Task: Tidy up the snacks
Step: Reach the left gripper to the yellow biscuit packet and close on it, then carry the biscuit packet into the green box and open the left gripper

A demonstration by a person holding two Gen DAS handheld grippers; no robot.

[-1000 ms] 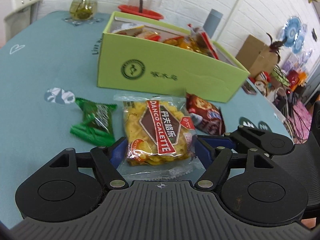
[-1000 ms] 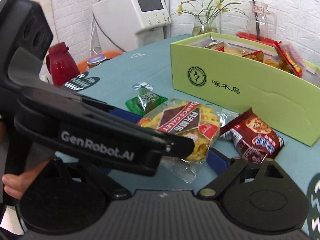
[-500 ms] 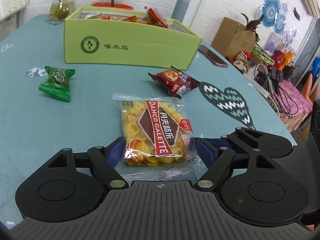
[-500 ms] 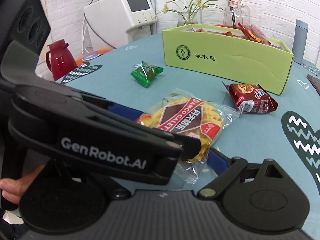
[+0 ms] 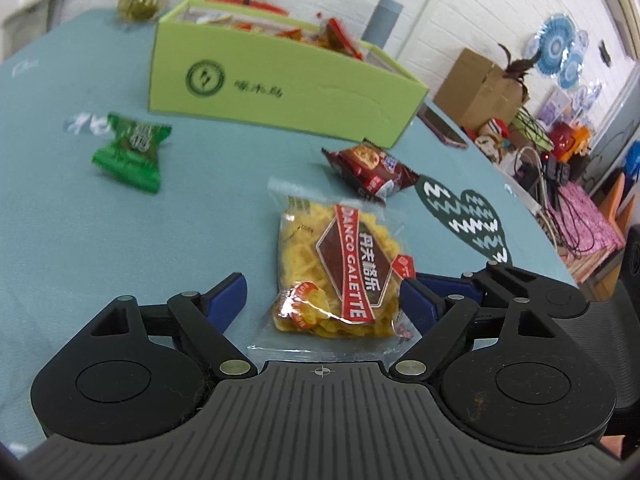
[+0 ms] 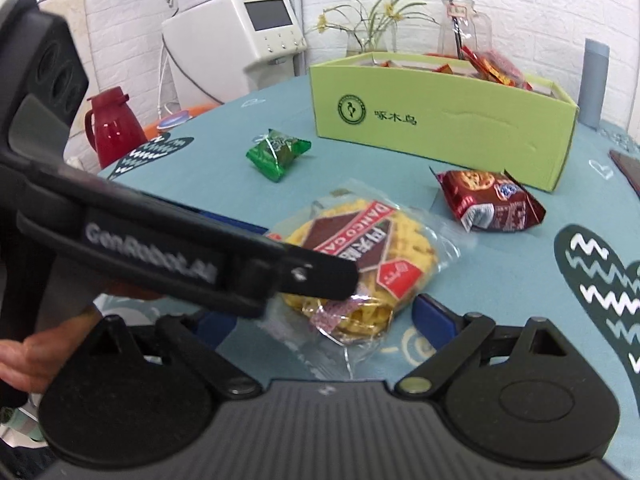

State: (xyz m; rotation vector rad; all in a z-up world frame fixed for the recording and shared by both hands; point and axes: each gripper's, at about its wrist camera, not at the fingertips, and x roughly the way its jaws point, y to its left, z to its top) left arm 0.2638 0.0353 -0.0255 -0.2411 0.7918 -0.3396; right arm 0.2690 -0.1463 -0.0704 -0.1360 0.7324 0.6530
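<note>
A clear packet of yellow galette crisps (image 5: 340, 276) lies on the teal table, also in the right wrist view (image 6: 360, 264). My left gripper (image 5: 322, 296) is open around its near end; the right finger touches the packet, the left stands apart. My right gripper (image 6: 324, 320) is open just behind the same packet, its left finger hidden by the left gripper's body (image 6: 180, 248). A dark red cookie packet (image 5: 370, 168) and a green candy packet (image 5: 132, 152) lie farther off. The lime green box (image 5: 280, 88) holds several snacks.
A vase with flowers (image 6: 368, 24), a glass jug (image 6: 460, 28) and a grey bottle (image 6: 594, 80) stand behind the box. A phone (image 5: 442, 130) lies near the right table edge. A red kettle (image 6: 112, 128) and a white appliance (image 6: 240, 40) stand beyond the left edge.
My left gripper's fingers have spread wider and its left finger has come off the crisps packet. The packet now rests on the table. Both views shifted slightly toward the box.
</note>
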